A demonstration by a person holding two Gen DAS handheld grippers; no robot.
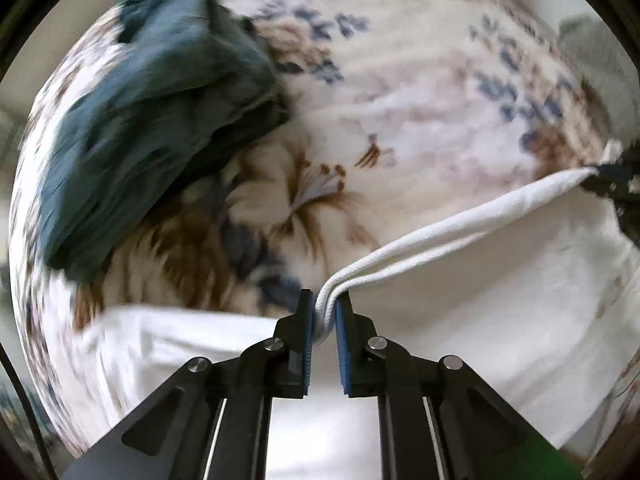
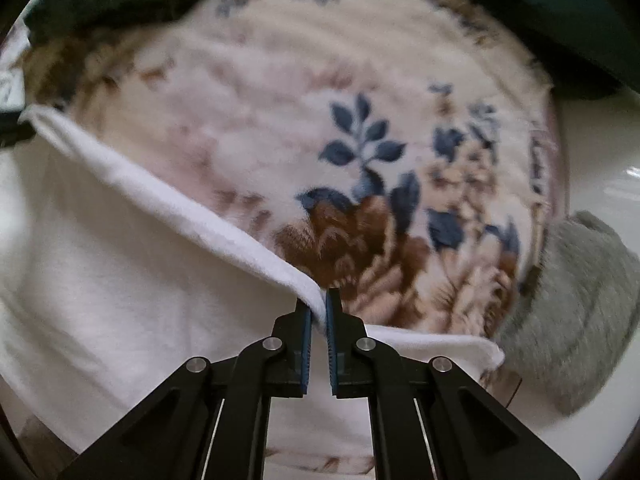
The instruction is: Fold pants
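Note:
The white pants [image 1: 500, 280] lie over a floral blanket [image 1: 400, 80]. My left gripper [image 1: 325, 312] is shut on one end of their bunched upper edge. That edge stretches taut up and right to my right gripper [image 1: 612, 182], seen at the far right of the left wrist view. In the right wrist view my right gripper [image 2: 319, 306] is shut on the white pants [image 2: 120, 260] at the other end of the edge, which runs up and left to the left gripper [image 2: 12, 126]. The fabric hangs below the held edge. Both views are motion-blurred.
A crumpled dark teal garment [image 1: 160, 120] lies on the blanket to the upper left in the left wrist view. A grey garment [image 2: 568, 320] lies at the blanket's right edge in the right wrist view, with dark green cloth [image 2: 560, 8] at the top.

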